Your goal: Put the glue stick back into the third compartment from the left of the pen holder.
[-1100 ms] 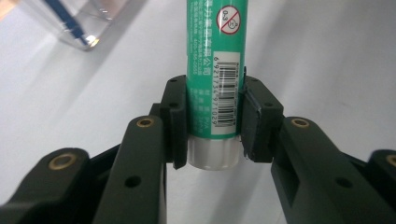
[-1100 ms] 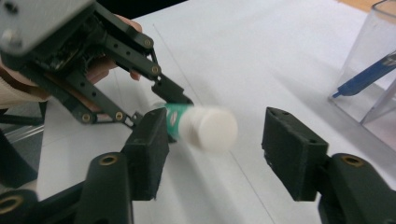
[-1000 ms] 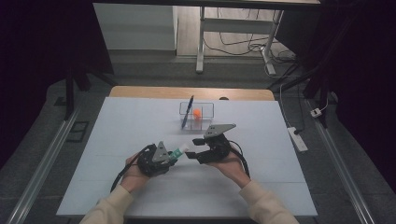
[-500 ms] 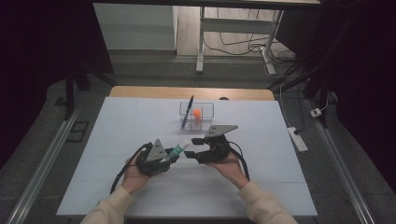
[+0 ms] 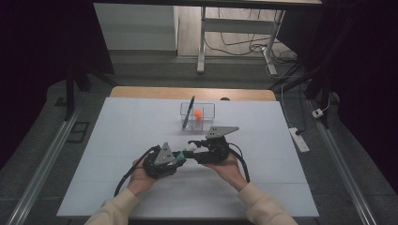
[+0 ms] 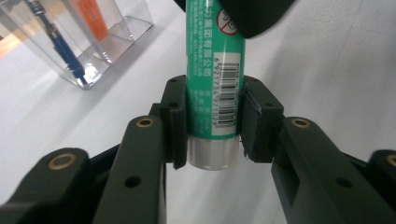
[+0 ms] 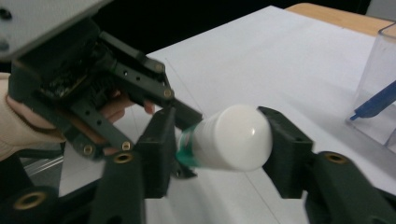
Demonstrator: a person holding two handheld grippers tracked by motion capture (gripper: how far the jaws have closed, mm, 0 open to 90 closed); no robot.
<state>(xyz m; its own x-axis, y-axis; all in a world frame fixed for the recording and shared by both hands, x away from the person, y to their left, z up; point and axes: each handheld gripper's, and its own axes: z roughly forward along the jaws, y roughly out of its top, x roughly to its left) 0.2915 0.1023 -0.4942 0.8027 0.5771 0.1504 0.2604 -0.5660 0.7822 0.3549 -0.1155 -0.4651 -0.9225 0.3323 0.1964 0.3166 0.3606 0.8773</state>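
Note:
A green glue stick (image 6: 212, 70) with a barcode label is clamped near its silver base by my left gripper (image 6: 212, 123), both pads pressing its sides. In the high view the stick (image 5: 186, 153) bridges the left gripper (image 5: 180, 156) and the right gripper (image 5: 193, 146) above the table's middle front. The stick's white cap (image 7: 233, 137) lies between the jaws of my right gripper (image 7: 219, 140). Those jaws have just been closing and now touch the cap on both sides. The left gripper (image 7: 93, 88) and the hand holding it sit behind.
A clear plastic organizer (image 5: 197, 116) stands farther back at the table's centre, holding a blue pen (image 5: 188, 112) and an orange item (image 5: 198, 113). A power strip (image 5: 299, 139) lies off the table's right edge. White tabletop (image 5: 117, 140) surrounds the hands.
The right gripper's jaws have narrowed around the capped end of the glue stick. Both hands stay almost where they were.

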